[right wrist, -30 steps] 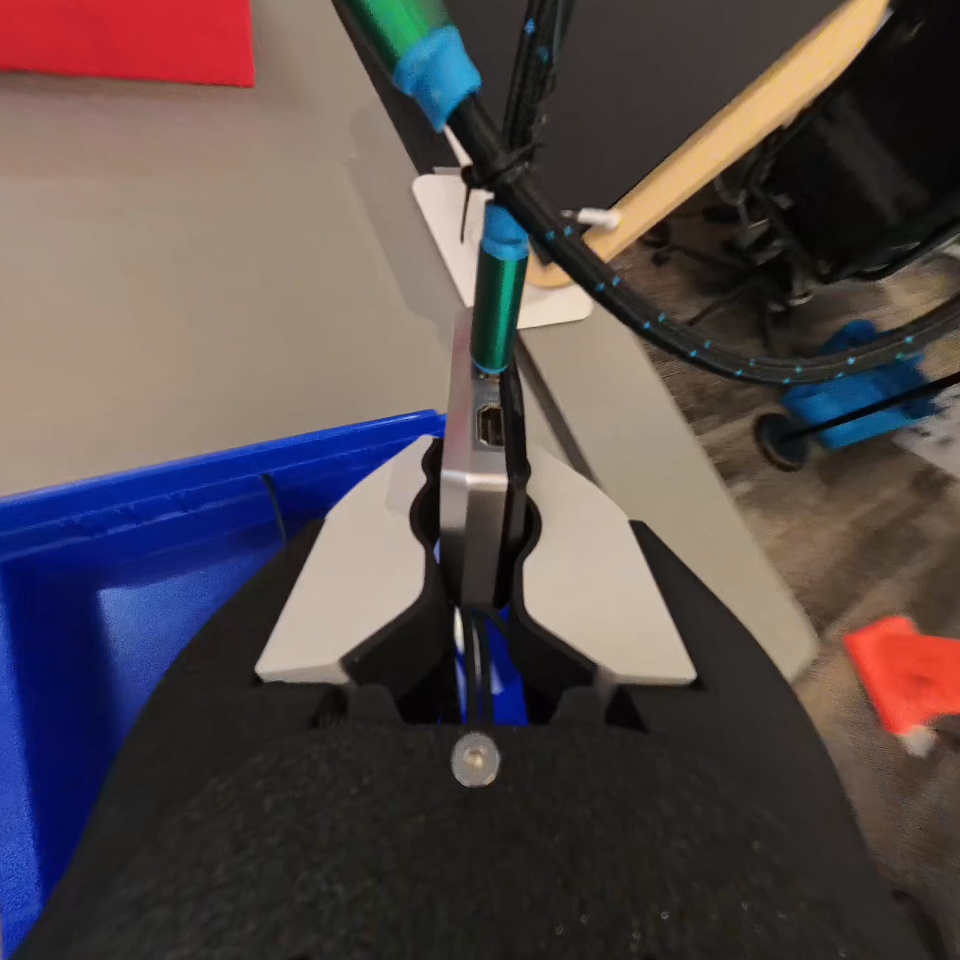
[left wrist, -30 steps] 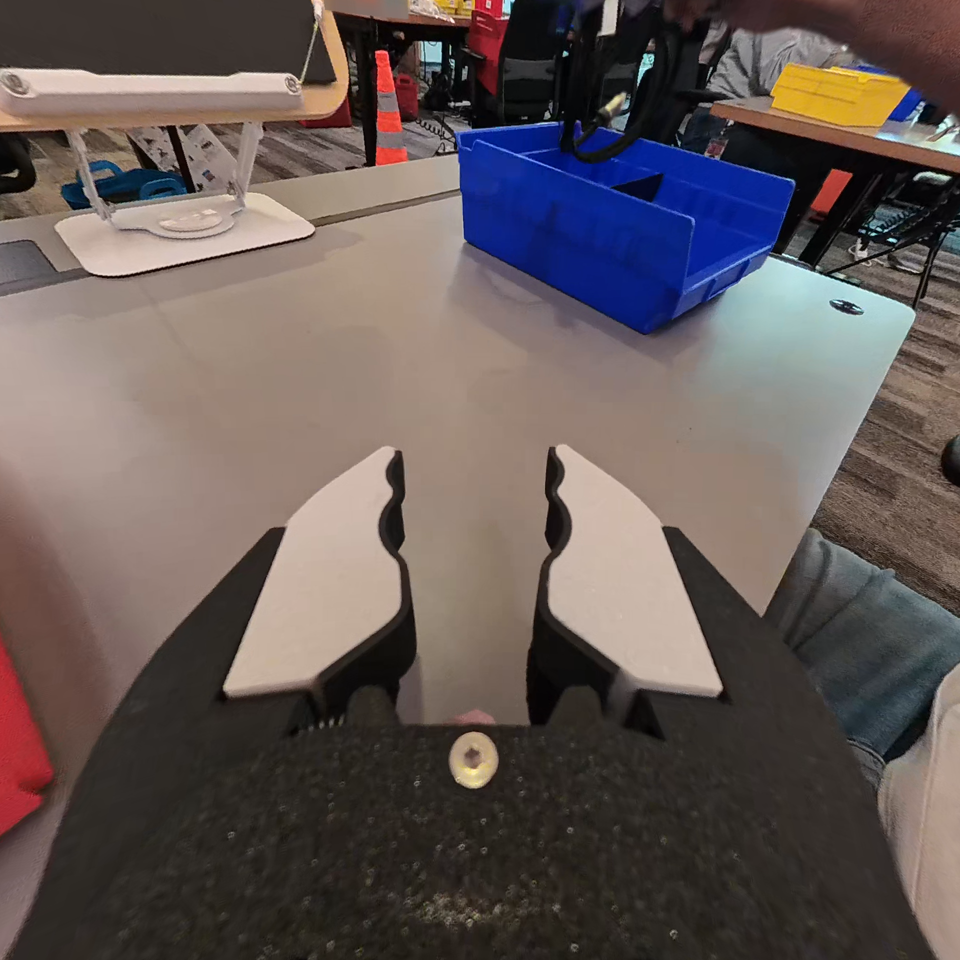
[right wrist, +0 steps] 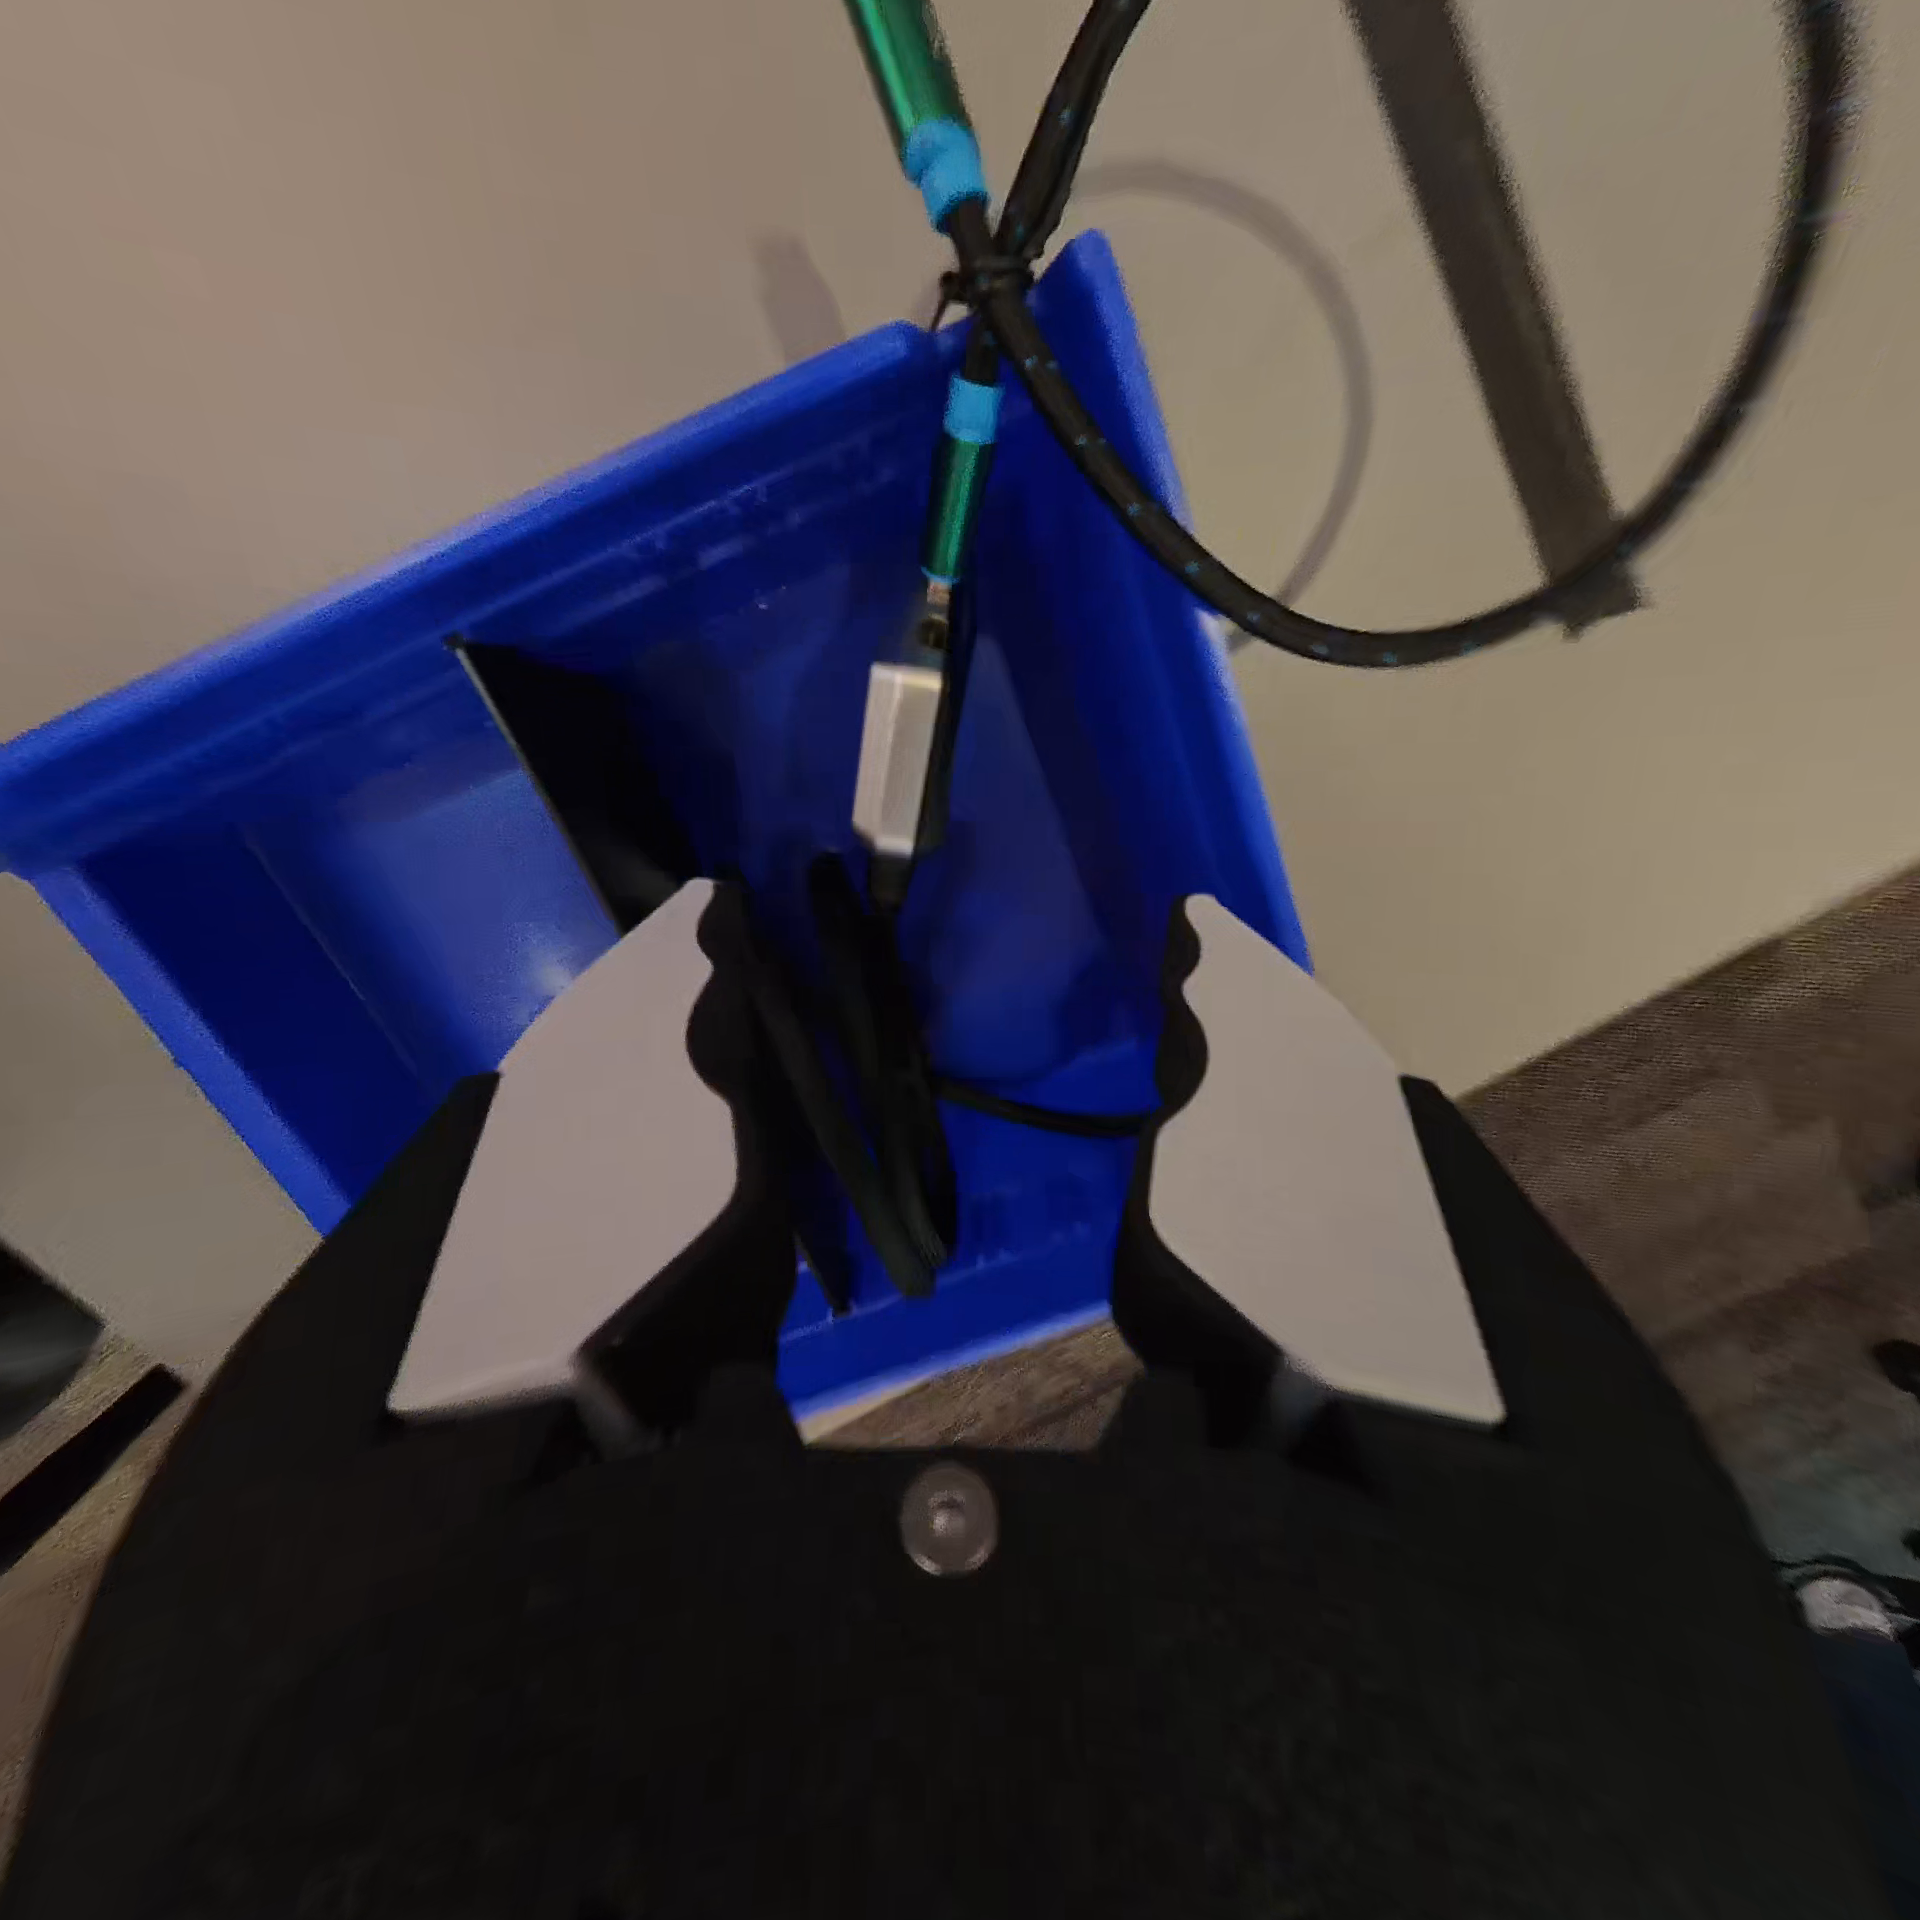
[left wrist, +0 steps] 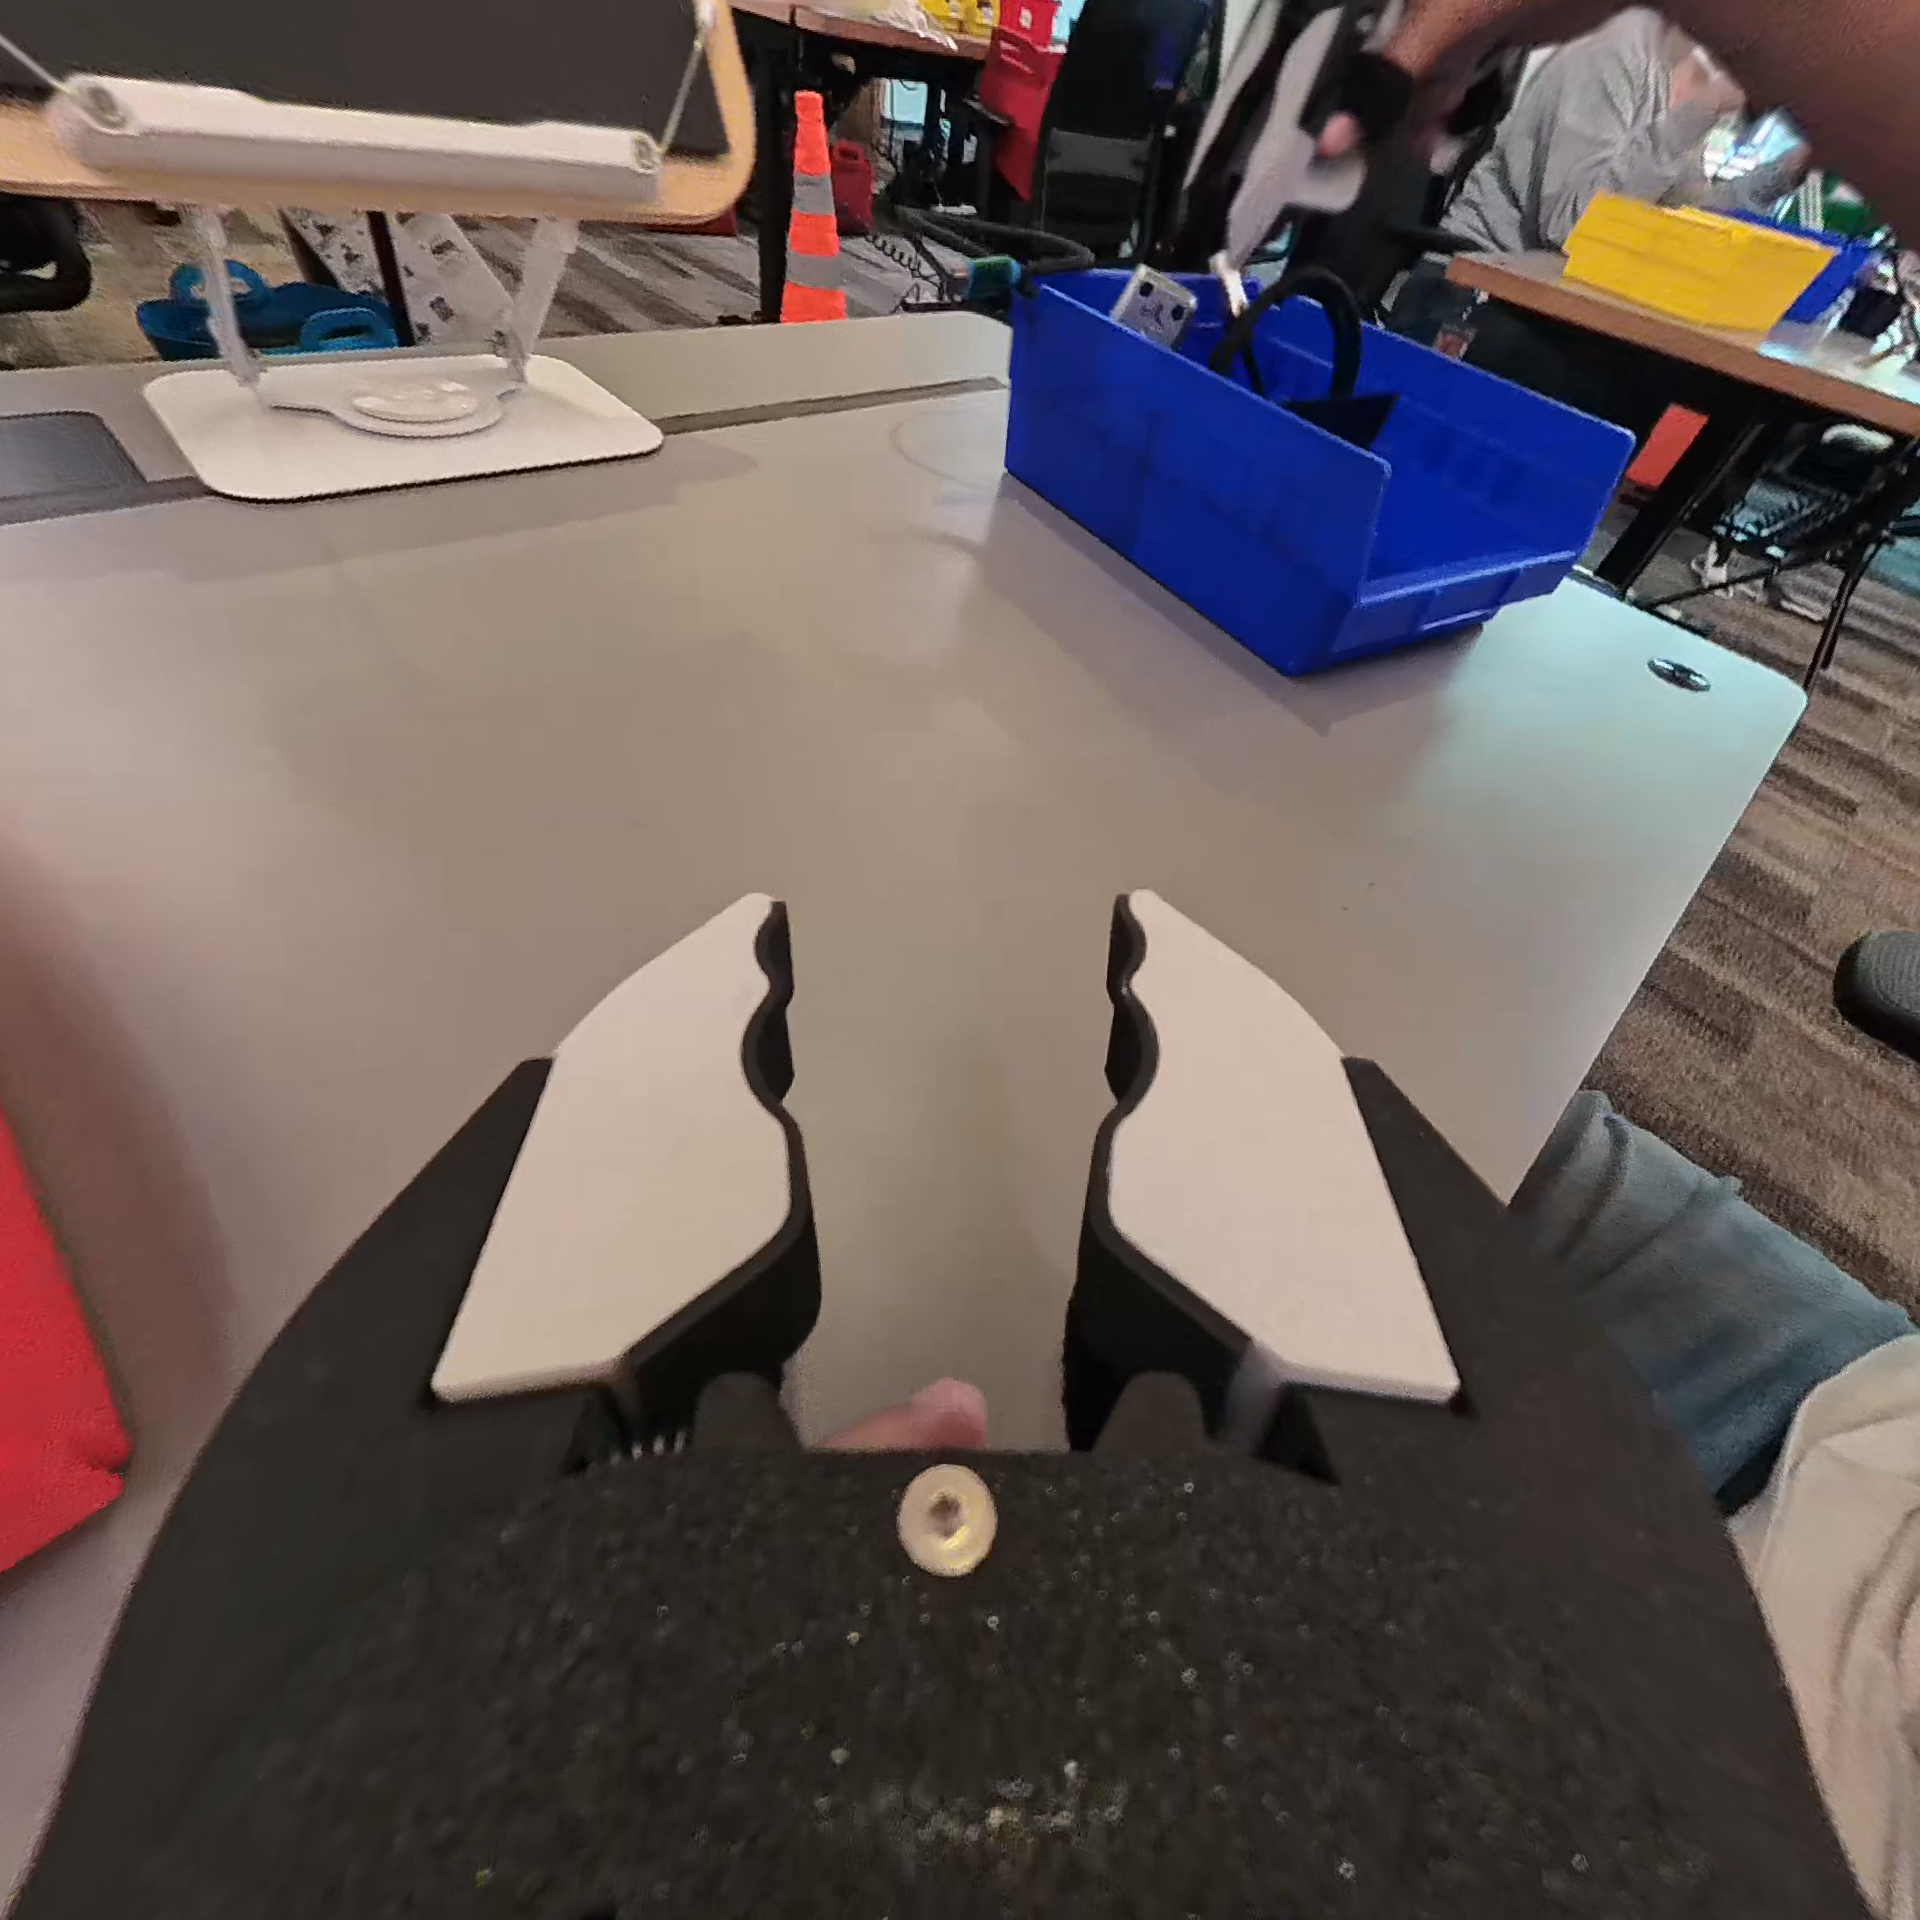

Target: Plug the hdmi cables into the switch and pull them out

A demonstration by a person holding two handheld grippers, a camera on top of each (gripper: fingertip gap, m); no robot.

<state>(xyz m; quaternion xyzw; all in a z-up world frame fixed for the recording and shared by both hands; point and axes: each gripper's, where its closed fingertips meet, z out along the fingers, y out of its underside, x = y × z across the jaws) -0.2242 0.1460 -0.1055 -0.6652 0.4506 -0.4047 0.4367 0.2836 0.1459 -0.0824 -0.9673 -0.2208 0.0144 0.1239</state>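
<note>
My right gripper (right wrist: 951,904) is open and empty, hovering over the blue bin (right wrist: 260,748). The silver HDMI switch (right wrist: 894,769) lies inside the bin, clear of the jaws. A green HDMI plug (right wrist: 961,499) with blue tape is seated in its far end. A black braided cable (right wrist: 1351,623) loops out over the bin's rim onto the table. In the left wrist view the switch (left wrist: 1148,307) leans up out of the bin (left wrist: 1247,499) beside a black cable loop (left wrist: 1299,312). My left gripper (left wrist: 948,904) is open and empty above the grey table (left wrist: 727,675).
A black divider (right wrist: 582,758) splits the bin, and more black cables (right wrist: 883,1091) lie in its near part. A white stand on a flat base (left wrist: 405,416) holds a board at the table's far left. A red cloth (left wrist: 42,1403) lies at the left edge. The table's right edge drops to carpet (left wrist: 1766,883).
My right gripper has opened and let go of the switch, which now lies in the bin with its cable. The gripper has drawn back above the bin. The left gripper stays open.
</note>
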